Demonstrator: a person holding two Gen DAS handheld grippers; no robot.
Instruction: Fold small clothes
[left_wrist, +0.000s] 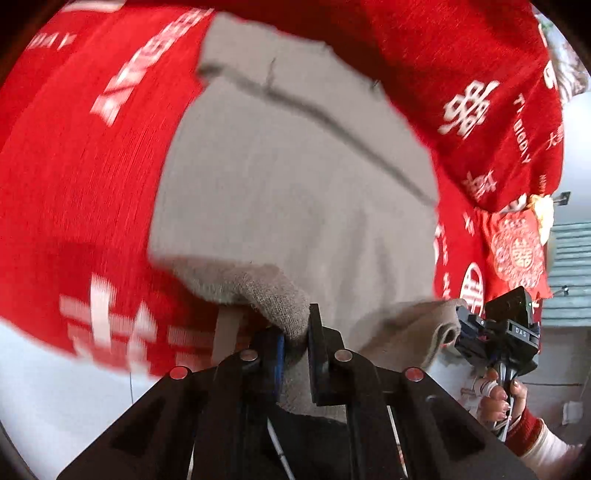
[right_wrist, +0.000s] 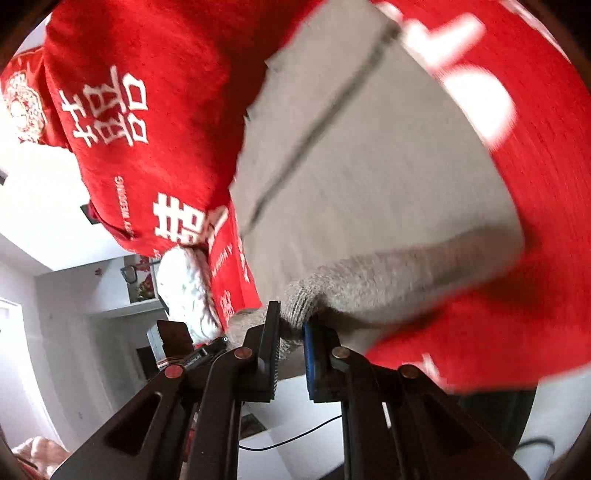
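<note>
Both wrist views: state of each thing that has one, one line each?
left gripper: shut on the near edge of the grey knit garment.
right gripper: shut on the same near edge, at the other corner.
grey knit garment: near edge pinched at both corners; the rest spread on the red bedspread; blurred.
red bedspread: spread out under the garment, white characters printed on it.
</note>
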